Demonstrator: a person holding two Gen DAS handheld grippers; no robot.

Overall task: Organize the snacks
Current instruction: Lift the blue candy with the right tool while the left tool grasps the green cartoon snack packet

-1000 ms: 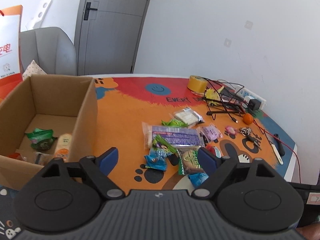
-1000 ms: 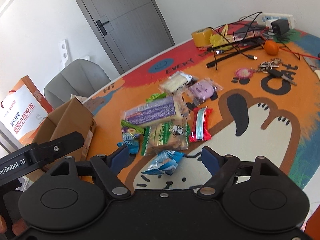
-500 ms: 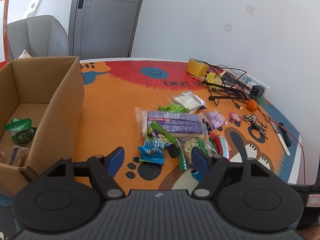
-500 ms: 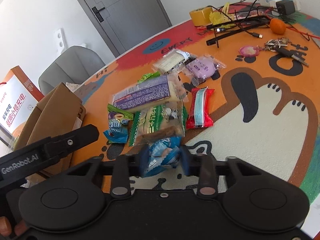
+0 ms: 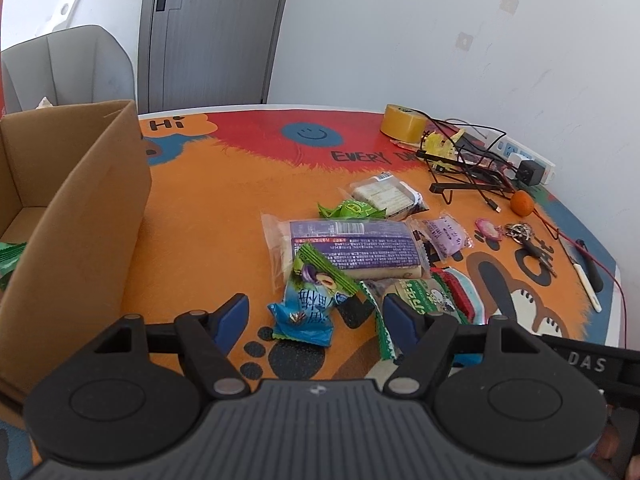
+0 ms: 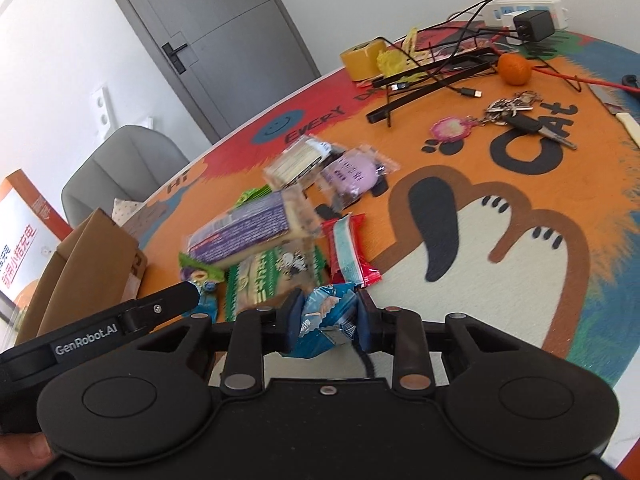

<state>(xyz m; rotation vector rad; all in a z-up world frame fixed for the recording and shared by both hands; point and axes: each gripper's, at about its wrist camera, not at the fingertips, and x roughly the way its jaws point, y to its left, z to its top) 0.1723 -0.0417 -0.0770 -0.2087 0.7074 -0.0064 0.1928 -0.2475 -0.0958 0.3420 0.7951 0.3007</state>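
blue packet (image 6: 325,320) pinched in right gripper (image 6: 326,322), lifted over mat's (image 6: 500,300) near edge | snack pile (image 5: 360,252) mid-mat | left gripper (image 5: 316,316) spread above teal packet (image 5: 306,312) | box (image 5: 80,216) at left edge

The round table mat (image 5: 224,208) was orange with red and blue patches, black paw prints and black lettering. The long biscuit pack (image 5: 352,248) bore a purple label; the small crinkled snack packet (image 6: 326,320) was blue and white. The corrugated cardboard box (image 5: 80,216) was plain brown. The round fruit (image 6: 514,68) was orange.
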